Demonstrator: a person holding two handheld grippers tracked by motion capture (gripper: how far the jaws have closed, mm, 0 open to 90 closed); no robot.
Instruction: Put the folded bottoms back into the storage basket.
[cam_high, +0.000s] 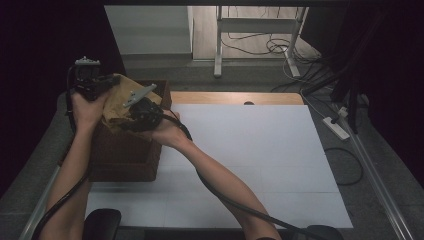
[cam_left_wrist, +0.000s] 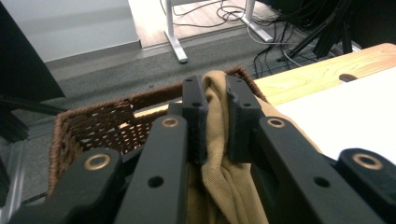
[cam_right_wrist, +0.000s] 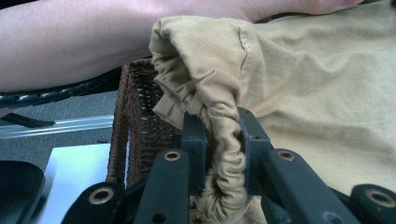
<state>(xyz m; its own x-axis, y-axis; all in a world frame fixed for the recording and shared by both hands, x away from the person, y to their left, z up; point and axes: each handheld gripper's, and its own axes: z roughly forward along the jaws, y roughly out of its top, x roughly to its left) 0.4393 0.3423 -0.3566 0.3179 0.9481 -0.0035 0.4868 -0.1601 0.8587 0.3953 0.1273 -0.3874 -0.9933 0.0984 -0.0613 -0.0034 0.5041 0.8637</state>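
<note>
Forearms come up from the near edge of the high view and cross toward the far left corner of the white-covered table (cam_high: 260, 150), where a dark woven basket (cam_high: 125, 160) sits at the table's left edge. Both hands meet above it. The left gripper (cam_high: 102, 82) is at the far left, the right gripper (cam_high: 131, 116) just beside it and slightly nearer, and a tan cloth (cam_high: 117, 102) is bunched between them over the basket's open top. Holding it at two spots likely keeps the fabric from slumping, so it can be lifted clear or lowered in as one piece; which of the two I cannot tell.

Seen along the left gripper (cam_left_wrist: 215, 116), the black jaws stand narrow, pinching a fold of the tan cloth (cam_left_wrist: 219, 168) that rises between them. Behind lies the woven basket (cam_left_wrist: 93, 126), with the wooden table edge and white sheet to the right.

Along the right gripper (cam_right_wrist: 220, 140), the jaws are likewise closed tight on a gathered, rope-like ridge of the cloth (cam_right_wrist: 317, 93), whose broad part spreads to the right. The basket (cam_right_wrist: 135, 116) shows its brown wall to the left, directly under the fabric, and a forearm (cam_right_wrist: 74, 42) crosses above. Gripping a bunched ridge probably gives a firmer hold than a single layer would.
</note>
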